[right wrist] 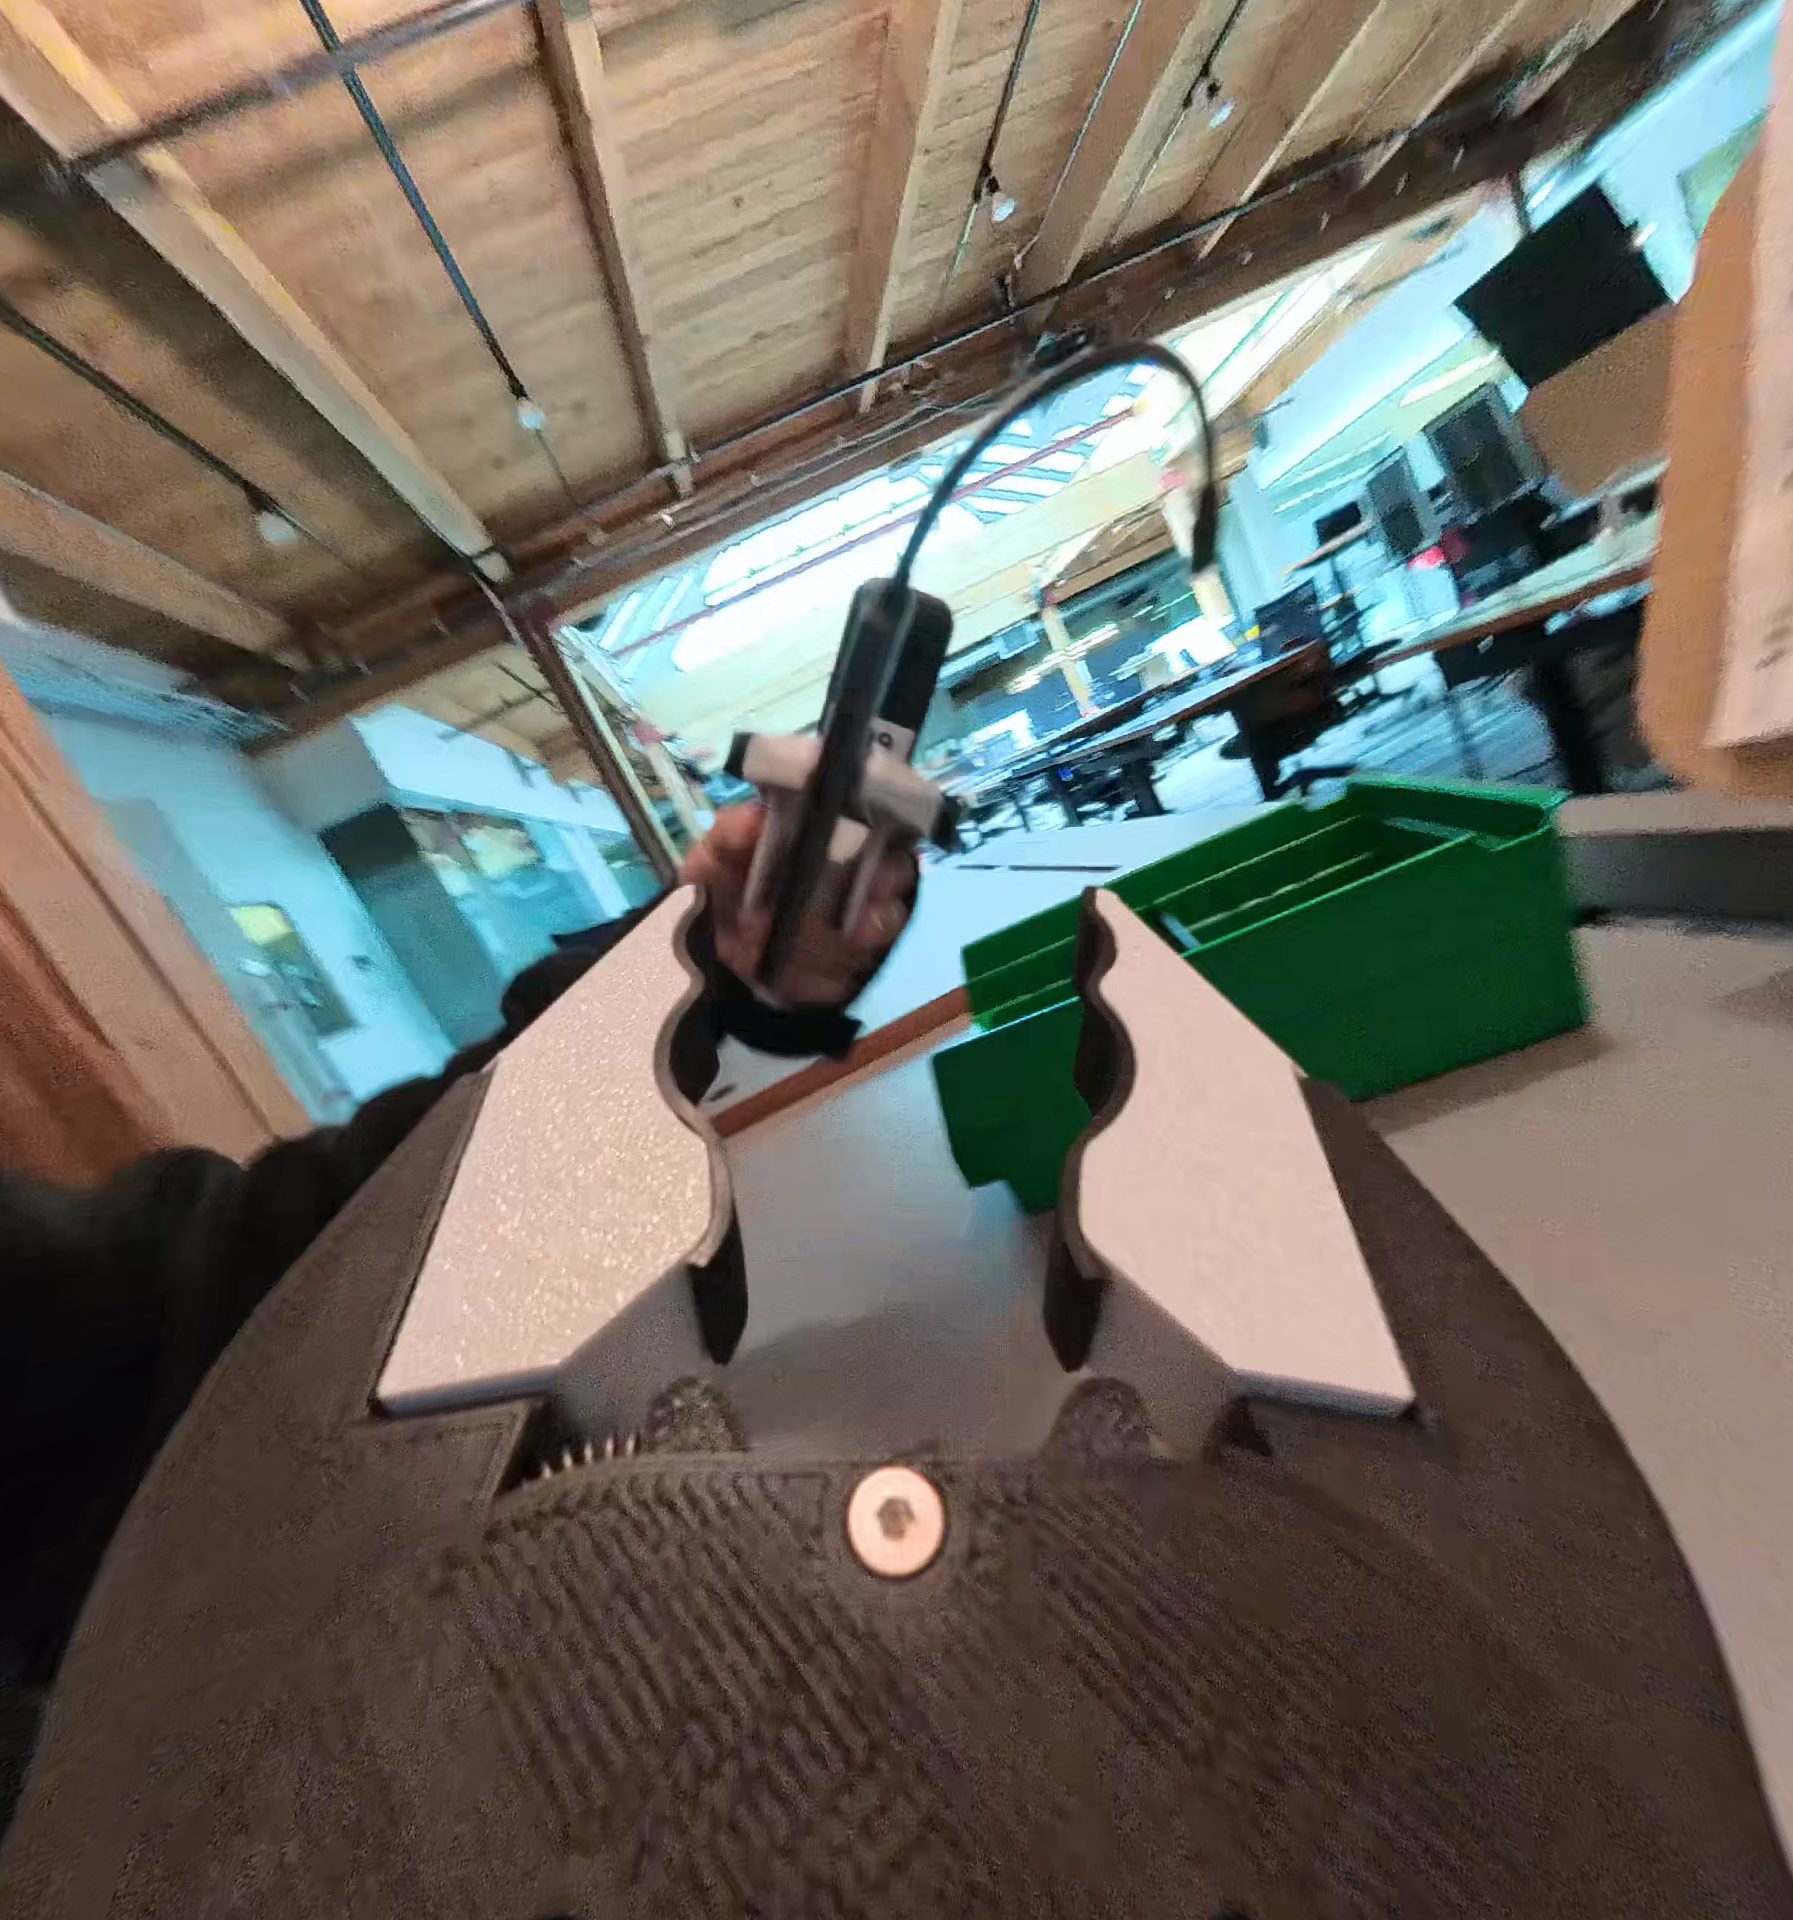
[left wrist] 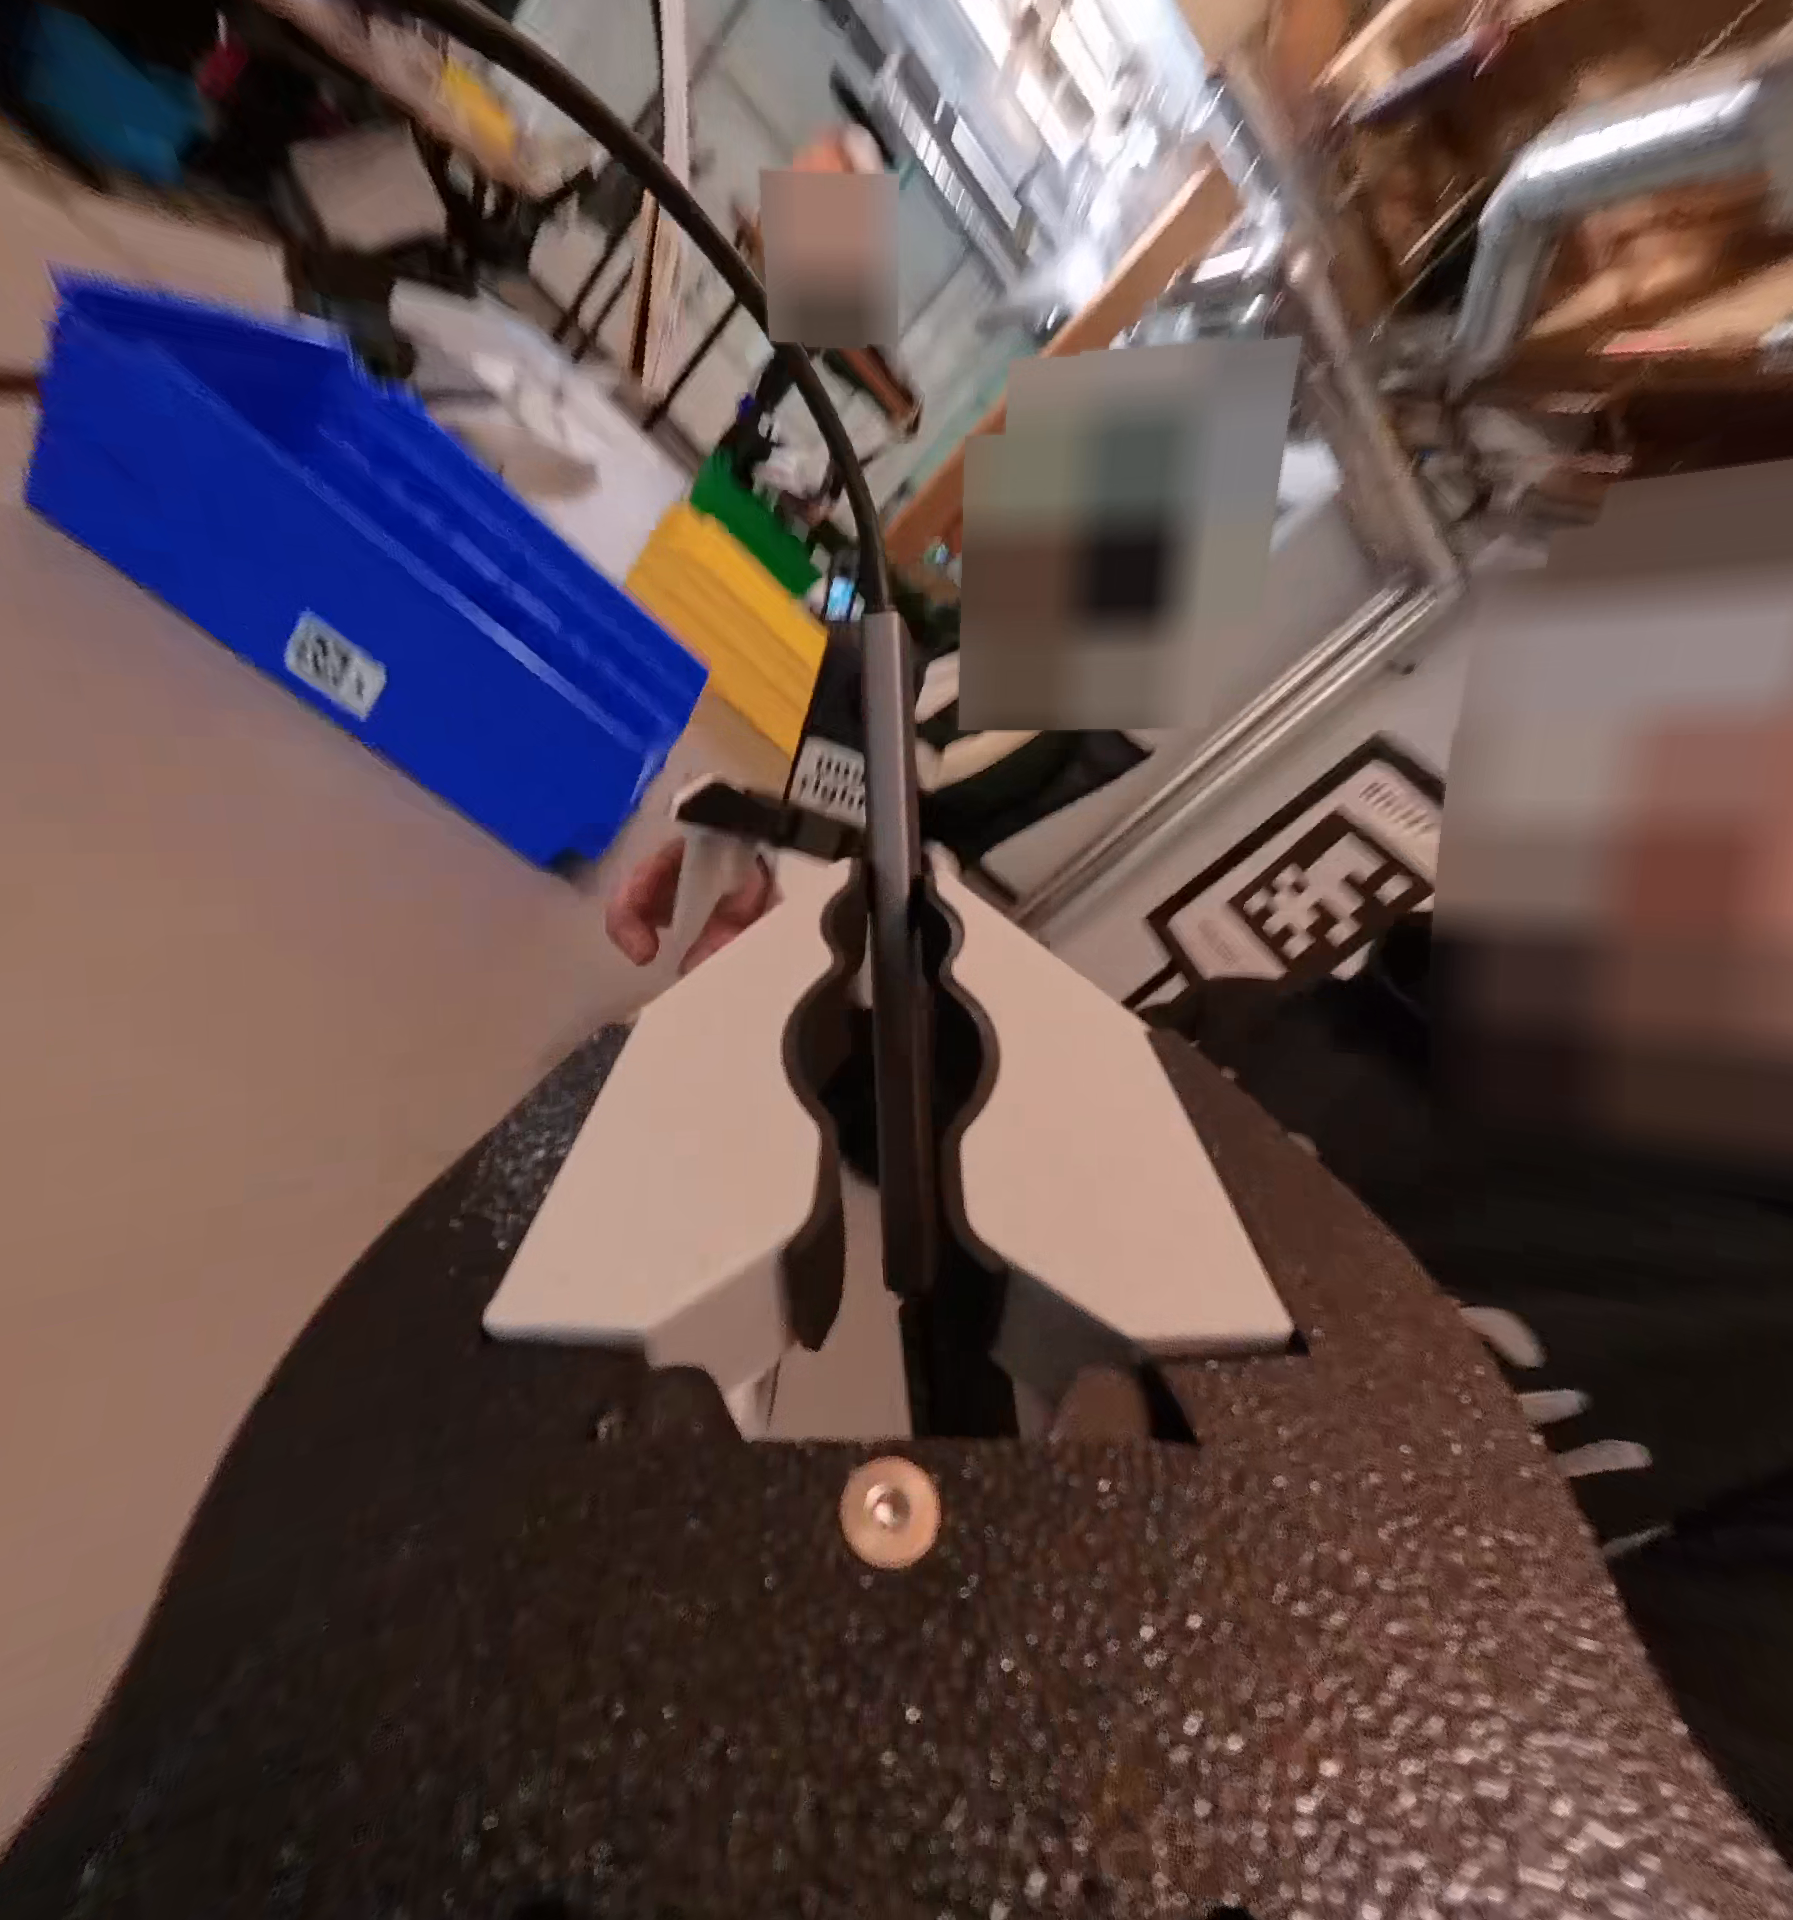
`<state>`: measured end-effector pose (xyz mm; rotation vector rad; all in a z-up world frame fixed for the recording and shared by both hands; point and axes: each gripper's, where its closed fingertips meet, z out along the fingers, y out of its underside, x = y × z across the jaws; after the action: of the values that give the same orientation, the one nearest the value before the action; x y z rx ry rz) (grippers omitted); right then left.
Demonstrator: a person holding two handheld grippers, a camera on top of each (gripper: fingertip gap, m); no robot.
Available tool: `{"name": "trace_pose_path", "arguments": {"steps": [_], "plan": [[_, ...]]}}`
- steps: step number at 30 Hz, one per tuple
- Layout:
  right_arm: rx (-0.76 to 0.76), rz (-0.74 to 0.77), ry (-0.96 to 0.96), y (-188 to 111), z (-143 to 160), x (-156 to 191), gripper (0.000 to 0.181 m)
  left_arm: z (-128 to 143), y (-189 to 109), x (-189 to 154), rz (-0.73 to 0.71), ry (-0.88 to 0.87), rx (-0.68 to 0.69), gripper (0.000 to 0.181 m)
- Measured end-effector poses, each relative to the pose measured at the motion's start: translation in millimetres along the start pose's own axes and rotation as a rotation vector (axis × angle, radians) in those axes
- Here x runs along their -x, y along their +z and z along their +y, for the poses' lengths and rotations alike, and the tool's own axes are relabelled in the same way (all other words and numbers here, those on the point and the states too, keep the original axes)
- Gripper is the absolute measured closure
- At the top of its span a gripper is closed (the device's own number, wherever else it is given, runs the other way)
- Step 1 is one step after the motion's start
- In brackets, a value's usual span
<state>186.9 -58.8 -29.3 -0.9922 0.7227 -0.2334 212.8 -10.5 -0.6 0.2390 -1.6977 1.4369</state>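
Two claws are in view, and one slim dark adapter body with a black cable sits between them in role. Left claw point(left wrist: 897, 914) is pressed together on the adapter point(left wrist: 897, 935), pinching it along the middle of its length; the adapter's long axis runs straight out along the fingers, far end up and away, with the cable point(left wrist: 757, 281) arching from that far end back toward the upper left. Right claw point(right wrist: 897, 925) is spread wide and holds nothing. Seen from the right wrist view, the adapter point(right wrist: 871, 748) stands raised above the tabletop point(right wrist: 1650, 1143), dead ahead and beyond the open fingertips, slightly left of centre, tilted a little off upright; the left claw point(right wrist: 835, 805) grips it crosswise. The cable point(right wrist: 1079, 416) loops up and droops right, its free plug hanging in the air. Left claw alone has contact; right claw is near but apart.

A green bin point(right wrist: 1339, 956) rests on the tabletop at far right. A blue bin point(left wrist: 352, 603) and a yellow bin point(left wrist: 736, 613) show in the left wrist view.
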Motion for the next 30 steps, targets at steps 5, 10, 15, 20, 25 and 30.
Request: {"name": "trace_pose_path", "arguments": {"steps": [5, 10, 15, 20, 25, 30], "plan": [[0.072, -0.091, 0.065, -4, 35, 6, 0.171, 73, 49, 29, -0.096, 0.095, 0.236, 0.175], [0.110, -0.074, 0.159, -12, 45, -12, 0.173, 82, 53, 51, -0.258, 0.307, 0.260, 0.174], [-0.128, -0.017, 0.388, -27, 15, -40, 0.173, 43, 35, 54, -0.545, 0.729, 0.047, 0.138], [-0.245, -0.104, 0.641, -40, -1, -52, 0.173, 48, 33, 43, -0.791, 1.290, -0.056, 0.113], [-0.204, -0.075, 0.625, -36, 6, -53, 0.174, 48, 46, 52, -0.837, 1.438, -0.024, 0.121], [-0.189, -0.102, 0.670, -37, 11, -55, 0.173, 52, 57, 66, -0.778, 1.456, 0.003, 0.142]]}}
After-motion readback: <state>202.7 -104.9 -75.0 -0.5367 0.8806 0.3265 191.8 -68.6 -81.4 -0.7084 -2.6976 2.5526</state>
